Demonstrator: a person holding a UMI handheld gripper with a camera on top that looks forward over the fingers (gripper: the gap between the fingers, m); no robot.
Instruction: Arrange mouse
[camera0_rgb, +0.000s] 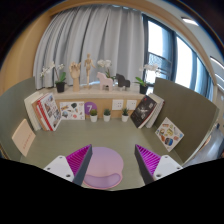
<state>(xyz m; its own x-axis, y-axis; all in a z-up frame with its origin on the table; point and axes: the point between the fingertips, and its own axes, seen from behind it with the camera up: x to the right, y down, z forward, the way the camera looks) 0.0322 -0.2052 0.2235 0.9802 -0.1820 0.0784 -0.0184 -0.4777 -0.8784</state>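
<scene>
Gripper was open, fingers spread with the pink pads facing each other and nothing pressed between them. The mouse, pale pink and rounded, sat on the grey-green table right between the fingers, low and close in, resting on its own with a visible gap to the pad on each side. It was slightly nearer the left finger than the right one. So the relation that mattered: the mouse was already inside the jaw span, not ahead of it or off to a side. Its long axis couldn't be read reliably; it looked roughly oval, maybe wider across the fingers than along them, and its near end was cut off from sight. My read: the grab called for closing where it was, perhaps a small nudge left to centre first. Beyond the fingers, well apart from the mouse, were small potted plants, propped books and a shelf in front of curtains.
</scene>
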